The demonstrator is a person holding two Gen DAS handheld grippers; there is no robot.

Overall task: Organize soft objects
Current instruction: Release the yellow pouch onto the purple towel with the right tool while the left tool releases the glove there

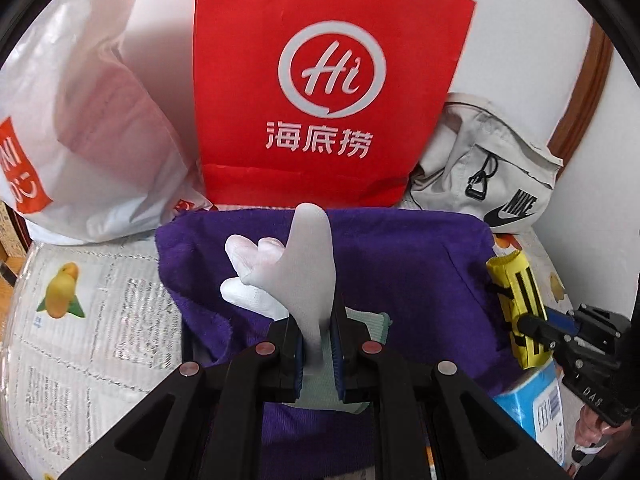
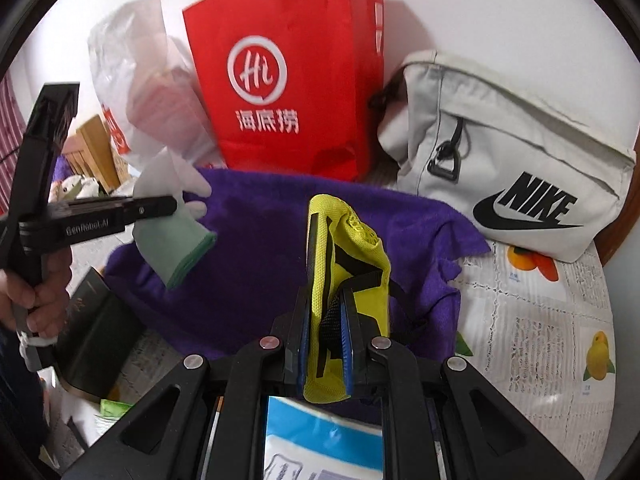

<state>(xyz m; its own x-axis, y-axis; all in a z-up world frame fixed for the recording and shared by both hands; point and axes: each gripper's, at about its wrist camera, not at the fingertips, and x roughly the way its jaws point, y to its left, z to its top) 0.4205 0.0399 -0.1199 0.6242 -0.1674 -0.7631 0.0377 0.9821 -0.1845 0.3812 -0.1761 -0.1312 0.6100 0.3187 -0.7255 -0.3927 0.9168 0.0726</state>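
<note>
My left gripper (image 1: 318,344) is shut on a white glove (image 1: 296,264) with a pale green cuff and holds it above a purple towel (image 1: 400,264). The same glove (image 2: 176,216) shows in the right wrist view, pinched in the left gripper (image 2: 160,206) at the left. My right gripper (image 2: 326,340) is shut on a yellow and black pouch (image 2: 344,264) and holds it upright over the purple towel (image 2: 248,264). That pouch (image 1: 516,300) also shows at the right of the left wrist view, held by the right gripper (image 1: 532,330).
A red paper bag (image 1: 320,80), a white plastic bag (image 1: 80,128) and a grey Nike bag (image 2: 500,152) stand at the back by the wall. The table (image 1: 80,320) has a printed cloth. A blue and white pack (image 1: 536,404) and a dark book (image 2: 92,340) lie near the front.
</note>
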